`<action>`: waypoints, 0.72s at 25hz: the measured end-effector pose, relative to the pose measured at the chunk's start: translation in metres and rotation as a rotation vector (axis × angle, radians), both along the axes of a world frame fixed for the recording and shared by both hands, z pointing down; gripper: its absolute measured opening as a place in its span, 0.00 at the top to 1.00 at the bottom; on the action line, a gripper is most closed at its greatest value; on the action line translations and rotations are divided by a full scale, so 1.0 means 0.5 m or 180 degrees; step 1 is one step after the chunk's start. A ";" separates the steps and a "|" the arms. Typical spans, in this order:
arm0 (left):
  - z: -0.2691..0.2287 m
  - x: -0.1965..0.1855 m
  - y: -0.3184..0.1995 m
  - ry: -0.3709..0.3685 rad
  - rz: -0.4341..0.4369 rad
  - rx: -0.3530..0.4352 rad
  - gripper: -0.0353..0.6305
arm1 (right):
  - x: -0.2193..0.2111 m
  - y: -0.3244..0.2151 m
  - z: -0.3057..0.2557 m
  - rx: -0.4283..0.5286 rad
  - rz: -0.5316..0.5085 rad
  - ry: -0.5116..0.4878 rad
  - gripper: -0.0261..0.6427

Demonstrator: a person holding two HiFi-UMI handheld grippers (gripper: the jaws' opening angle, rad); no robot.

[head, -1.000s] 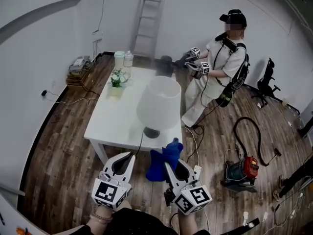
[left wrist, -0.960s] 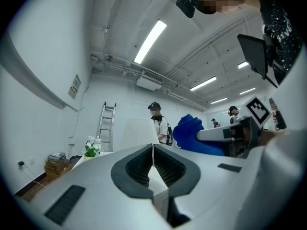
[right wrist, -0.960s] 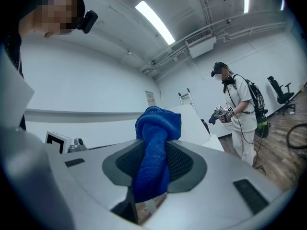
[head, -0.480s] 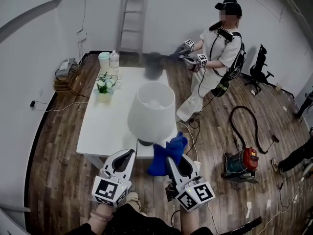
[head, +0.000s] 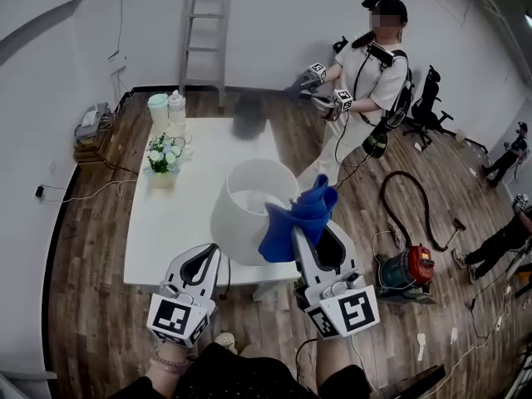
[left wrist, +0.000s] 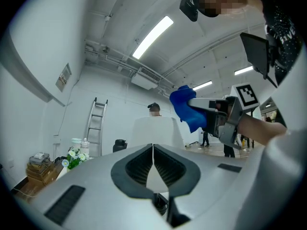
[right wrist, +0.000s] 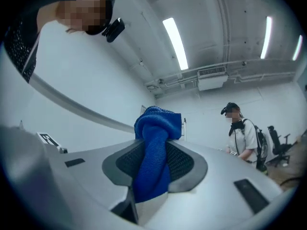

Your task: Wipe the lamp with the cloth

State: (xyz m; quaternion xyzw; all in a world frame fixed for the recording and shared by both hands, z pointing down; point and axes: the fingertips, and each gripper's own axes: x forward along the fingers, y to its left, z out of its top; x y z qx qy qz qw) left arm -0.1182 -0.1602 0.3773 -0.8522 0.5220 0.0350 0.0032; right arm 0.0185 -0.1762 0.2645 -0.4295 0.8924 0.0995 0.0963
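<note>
Your right gripper (head: 314, 233) has its jaws clamped on the blue cloth (head: 295, 219), which runs up between the ribbed pads and bunches into a knot-like lump just past the tips. Your left gripper (head: 206, 258) holds nothing, and its jaws are pressed together with their edges meeting in one thin line. It sits lower than the right gripper and to its left, the two well apart.

The lamp (head: 241, 214) stands on the white table (head: 179, 214), straight ahead of the left gripper's tips and just left of the right gripper. From the head view the cloth's bunched end overlaps the near right rim of the white shade; whether it touches the shade cannot be told. Further ahead of the left gripper, on the table's far left part, is a small pot of flowers (head: 160, 152). Beyond the table, ahead of the right gripper, stands another person (head: 366, 65) in white, holding grippers of their own
</note>
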 end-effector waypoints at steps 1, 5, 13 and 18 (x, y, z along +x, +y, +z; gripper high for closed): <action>-0.003 -0.001 -0.004 -0.0001 0.0003 0.0012 0.94 | -0.004 -0.013 -0.004 0.0013 0.0057 0.0108 0.78; -0.003 -0.012 -0.025 -0.0032 -0.0068 -0.0010 0.94 | -0.030 -0.040 0.032 -0.0314 -0.0190 0.0166 0.78; 0.014 -0.019 -0.052 0.0001 -0.0166 -0.0087 0.94 | 0.004 -0.052 0.178 -0.0889 -0.0111 0.0036 0.78; 0.029 -0.009 -0.066 0.0004 -0.0152 -0.0148 0.94 | 0.021 -0.042 0.273 -0.1175 -0.0067 0.0144 0.78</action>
